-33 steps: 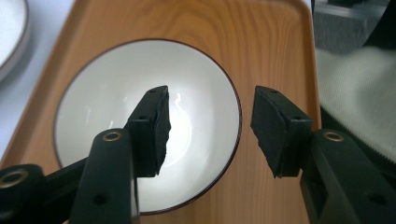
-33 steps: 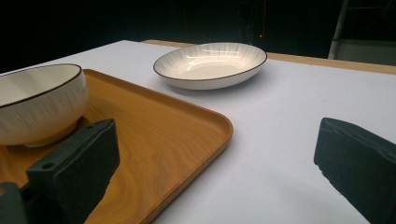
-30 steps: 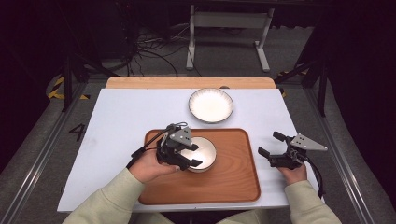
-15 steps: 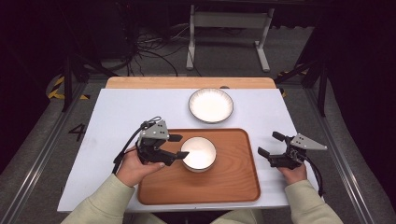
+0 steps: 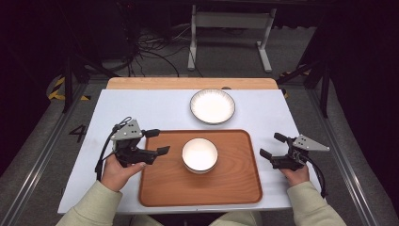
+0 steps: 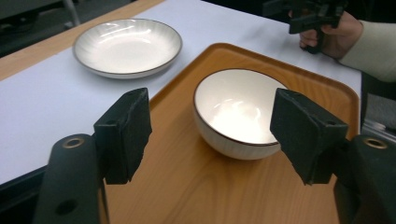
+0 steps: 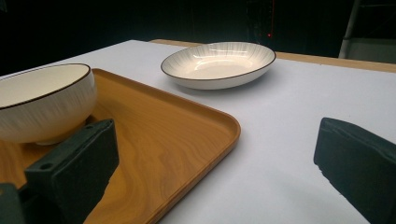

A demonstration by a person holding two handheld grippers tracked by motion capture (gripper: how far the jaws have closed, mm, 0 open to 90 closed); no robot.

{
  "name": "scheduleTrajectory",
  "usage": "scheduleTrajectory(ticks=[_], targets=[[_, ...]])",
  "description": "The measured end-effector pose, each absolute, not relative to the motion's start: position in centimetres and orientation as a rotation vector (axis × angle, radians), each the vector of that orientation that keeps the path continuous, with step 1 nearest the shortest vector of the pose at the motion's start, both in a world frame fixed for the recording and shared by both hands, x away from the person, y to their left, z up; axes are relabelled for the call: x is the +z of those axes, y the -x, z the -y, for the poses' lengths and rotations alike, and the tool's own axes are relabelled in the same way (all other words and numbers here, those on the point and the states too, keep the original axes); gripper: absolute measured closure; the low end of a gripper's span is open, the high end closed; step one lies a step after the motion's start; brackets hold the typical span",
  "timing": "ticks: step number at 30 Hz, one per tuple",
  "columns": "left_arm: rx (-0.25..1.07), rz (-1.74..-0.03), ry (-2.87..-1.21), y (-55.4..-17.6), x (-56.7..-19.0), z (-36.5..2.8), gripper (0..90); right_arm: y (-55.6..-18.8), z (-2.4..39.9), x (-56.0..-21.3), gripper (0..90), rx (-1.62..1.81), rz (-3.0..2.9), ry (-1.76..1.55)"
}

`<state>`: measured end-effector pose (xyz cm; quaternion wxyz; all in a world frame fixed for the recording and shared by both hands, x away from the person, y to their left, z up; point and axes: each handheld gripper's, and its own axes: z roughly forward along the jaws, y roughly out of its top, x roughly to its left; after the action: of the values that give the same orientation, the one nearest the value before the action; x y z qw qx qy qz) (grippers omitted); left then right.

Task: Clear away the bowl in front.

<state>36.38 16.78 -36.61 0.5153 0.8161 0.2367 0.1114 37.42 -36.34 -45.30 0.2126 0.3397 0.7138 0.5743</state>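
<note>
A small white bowl (image 5: 200, 155) with a dark rim stands upright on the wooden tray (image 5: 235, 183), left of its middle. My left gripper (image 5: 157, 141) hovers open at the tray's left edge, clear of the bowl (image 6: 239, 112), nothing between its jaws. A wider shallow white plate (image 5: 212, 105) rests on the white table beyond the tray. To the right of the tray my right gripper (image 5: 273, 145) is held open and empty; its own view looks across the tray corner (image 7: 187, 140) toward the plate (image 7: 218, 63) and the bowl (image 7: 44, 102).
The white tabletop (image 5: 141, 110) ends in a wooden strip (image 5: 188, 83) at the far edge. Behind the table are a metal stand (image 5: 230, 28) and loose cables (image 5: 150, 52) on the floor. The person's other hand (image 6: 327, 32) shows beyond the tray in the left gripper view.
My left gripper has let go of the bowl and drawn back leftward to the tray's edge, jaws now open. The bowl stays on the tray. The right gripper has barely moved.
</note>
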Motion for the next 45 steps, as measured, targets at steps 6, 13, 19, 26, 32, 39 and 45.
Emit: scheduleTrajectory(ticks=[6,13,19,26,32,39,45], targets=[[0.272,-0.617,-1.918,-36.4,-37.4,-18.6,28.2,-37.4,36.4,-45.3,0.5,1.596,-1.981,-0.945],[0.308,-0.652,-1.899,-36.4,-38.6,-19.9,27.4,-37.4,36.4,-45.3,0.5,1.596,-1.981,-0.942],[0.304,-0.709,-1.869,-36.6,-40.1,-21.2,27.6,-37.4,36.4,-45.3,0.4,1.594,-1.981,-0.939],[0.305,-0.773,-1.812,-36.7,-41.9,-22.6,27.0,-37.4,36.4,-45.3,0.4,1.597,-1.977,-0.946],[0.302,-0.803,-1.793,-36.8,-43.5,-23.3,27.3,-37.4,36.5,-45.3,0.4,1.599,-1.977,-0.943],[0.299,-0.849,-1.799,-37.2,-44.8,-23.6,26.7,-37.4,36.5,-45.3,0.4,1.6,-1.976,-0.943],[0.309,-0.864,-1.827,-37.4,-45.7,-23.8,26.8,-37.3,36.5,-45.2,0.4,1.604,-1.974,-0.945]])
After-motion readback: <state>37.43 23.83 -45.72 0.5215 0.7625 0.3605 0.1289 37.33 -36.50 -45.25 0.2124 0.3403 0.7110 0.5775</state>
